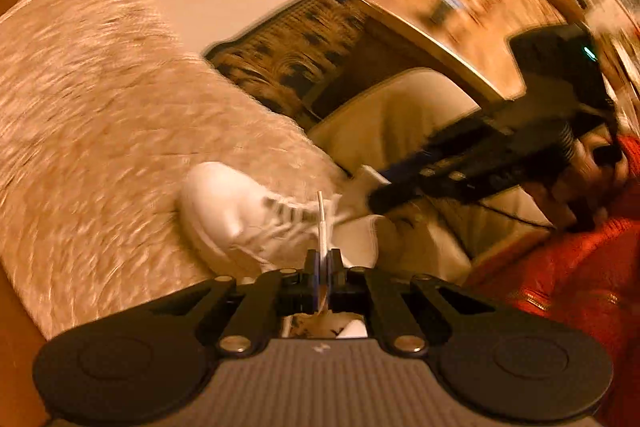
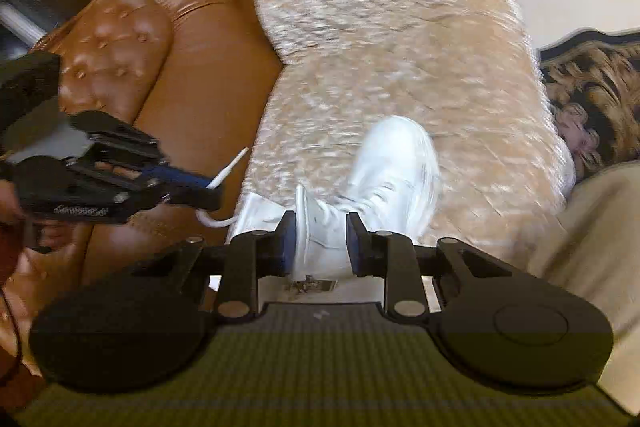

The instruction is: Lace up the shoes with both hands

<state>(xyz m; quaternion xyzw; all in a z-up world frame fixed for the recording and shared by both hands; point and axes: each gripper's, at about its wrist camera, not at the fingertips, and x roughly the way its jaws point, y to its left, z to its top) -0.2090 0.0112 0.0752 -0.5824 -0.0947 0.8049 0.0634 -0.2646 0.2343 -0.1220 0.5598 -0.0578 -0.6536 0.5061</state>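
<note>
My left gripper [image 1: 323, 259] is clenched on the white shoelace [image 1: 321, 223], whose stiff tip pokes straight up toward twelve o'clock past my closed fingertips; in the right wrist view the same gripper [image 2: 208, 193] sits at nine o'clock, lace end jutting out beyond it and a loop of lace hanging below. The white shoe [image 1: 240, 215] lies on a shaggy beige throw [image 1: 100, 107], toe pointing toward ten o'clock in the left view, and its laced throat is just beyond my left fingertips. In the right view the shoe [image 2: 384, 183] points toward one o'clock on that throw [image 2: 380, 27], which is draped over a brown leather sofa [image 2: 168, 67]. My right gripper [image 2: 321, 241] is partly parted, with a gap between the blue pads [image 2: 289, 247]; the shoe's collar and a white strip, lace or tongue edge, I cannot tell which, stand between them close to the left pad, and I cannot tell whether that pad touches it. The other pad stands clear. From the left view, my right gripper [image 1: 378, 193] comes in from three o'clock, reaching the shoe's heel end, held by a hand [image 1: 580, 183] in an orange-red sleeve [image 1: 568, 267]. A patterned rug [image 1: 288, 59] lies on the floor beyond the throw.
</note>
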